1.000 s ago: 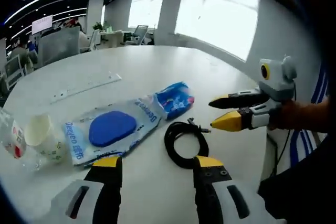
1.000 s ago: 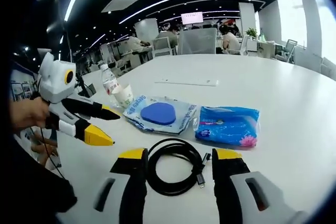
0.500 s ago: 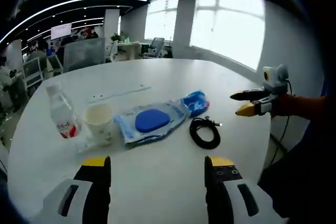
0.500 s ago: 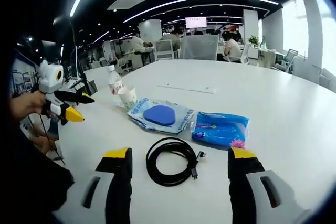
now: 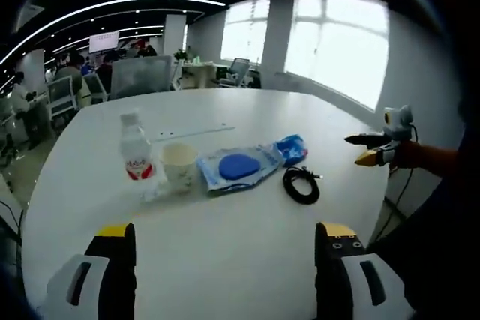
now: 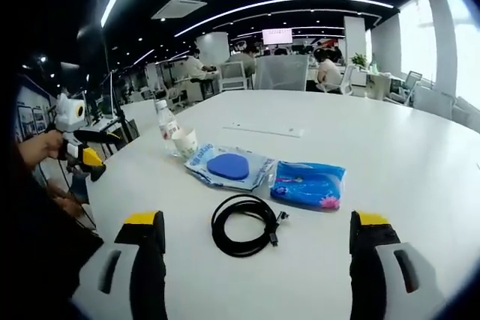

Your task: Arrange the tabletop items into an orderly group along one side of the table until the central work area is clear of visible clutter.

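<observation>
In the left gripper view, the left claw [image 5: 223, 241] stands wide apart over bare white counter [image 5: 225, 260], its yellow-tipped jaws holding nothing and touching nothing. Ahead of it the items lie in a loose row across the counter: a clear water bottle [image 5: 136, 157] with a red label stands upright, a white paper cup [image 5: 178, 165] stands just beside it, then a clear packet with a blue oval pad [image 5: 238, 167] lies flat, its far end touching a blue tissue pack [image 5: 292, 148]. A coiled black cable [image 5: 301, 184] lies near the packet, on the near side. A clear ruler [image 5: 193, 132] lies further back, well apart from the row. At the far right the right claw [image 5: 365, 149] hangs off the counter's edge, jaws slightly parted and empty.

In the right gripper view, the left claw [image 6: 96, 150] shows at the far left, parted a little, gripping nothing. The right claw's own jaws spread wide over the counter, empty. Between and beyond them lie the bottle [image 6: 165, 124], cup [image 6: 184, 142], pad packet [image 6: 229, 166], cable [image 6: 243, 224] and tissue pack [image 6: 309, 184], with the ruler [image 6: 265, 130] behind
</observation>
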`<state>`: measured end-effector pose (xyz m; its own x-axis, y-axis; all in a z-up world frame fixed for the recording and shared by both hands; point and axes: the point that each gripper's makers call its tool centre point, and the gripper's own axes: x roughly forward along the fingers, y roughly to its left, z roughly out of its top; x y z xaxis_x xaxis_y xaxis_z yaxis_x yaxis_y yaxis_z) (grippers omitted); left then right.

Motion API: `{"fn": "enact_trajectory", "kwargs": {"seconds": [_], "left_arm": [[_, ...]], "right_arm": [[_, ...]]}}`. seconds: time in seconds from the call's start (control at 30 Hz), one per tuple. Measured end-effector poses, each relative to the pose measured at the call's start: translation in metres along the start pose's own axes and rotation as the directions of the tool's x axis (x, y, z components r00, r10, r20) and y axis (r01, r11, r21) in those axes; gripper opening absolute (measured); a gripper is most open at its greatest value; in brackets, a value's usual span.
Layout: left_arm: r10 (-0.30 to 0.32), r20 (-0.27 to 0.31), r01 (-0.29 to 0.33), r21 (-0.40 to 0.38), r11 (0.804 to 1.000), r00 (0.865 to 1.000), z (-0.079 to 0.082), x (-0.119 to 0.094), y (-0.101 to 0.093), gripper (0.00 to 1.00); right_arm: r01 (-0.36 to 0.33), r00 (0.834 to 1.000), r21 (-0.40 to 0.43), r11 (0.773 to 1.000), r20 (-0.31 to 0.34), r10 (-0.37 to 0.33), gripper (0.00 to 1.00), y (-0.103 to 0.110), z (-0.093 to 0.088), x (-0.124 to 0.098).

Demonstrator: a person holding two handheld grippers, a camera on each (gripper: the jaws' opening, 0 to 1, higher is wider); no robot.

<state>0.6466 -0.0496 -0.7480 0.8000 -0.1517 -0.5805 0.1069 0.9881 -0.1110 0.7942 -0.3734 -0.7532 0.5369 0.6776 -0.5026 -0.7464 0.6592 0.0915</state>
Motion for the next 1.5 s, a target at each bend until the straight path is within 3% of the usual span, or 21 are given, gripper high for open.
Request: {"fn": "enact_trajectory", "kwargs": {"seconds": [0.2,0.57,0.67,0.87,1.5], "left_arm": [[0.002,0.045,-0.002,0.009,1.0,0.999,0.006,-0.015,0.004,1.0],[-0.029,0.064,0.029,-0.002,1.0,0.998,0.016,-0.016,-0.002,1.0],[-0.032,0.053,0.033,-0.031,0.999,0.998,0.018,-0.015,-0.003,1.0],[-0.027,0.043,0.028,-0.015,0.999,0.999,0.02,-0.013,0.0,1.0],[-0.009,0.038,0.01,-0.027,1.0,0.999,0.02,-0.016,0.002,1.0]], "right_arm": [[0.011,1.0,-0.012,1.0,0.005,-0.011,1.0,-0.005,0.001,-0.01],[0.042,0.999,-0.006,0.999,-0.009,-0.042,1.0,-0.011,0.001,-0.018],[0.043,0.999,0.008,0.999,-0.017,-0.043,1.0,-0.011,0.001,-0.018],[0.042,0.998,0.011,0.999,-0.04,-0.042,1.0,-0.01,0.0,-0.015],[0.045,0.999,0.009,0.999,-0.027,-0.045,1.0,-0.01,0.005,-0.017]]}}
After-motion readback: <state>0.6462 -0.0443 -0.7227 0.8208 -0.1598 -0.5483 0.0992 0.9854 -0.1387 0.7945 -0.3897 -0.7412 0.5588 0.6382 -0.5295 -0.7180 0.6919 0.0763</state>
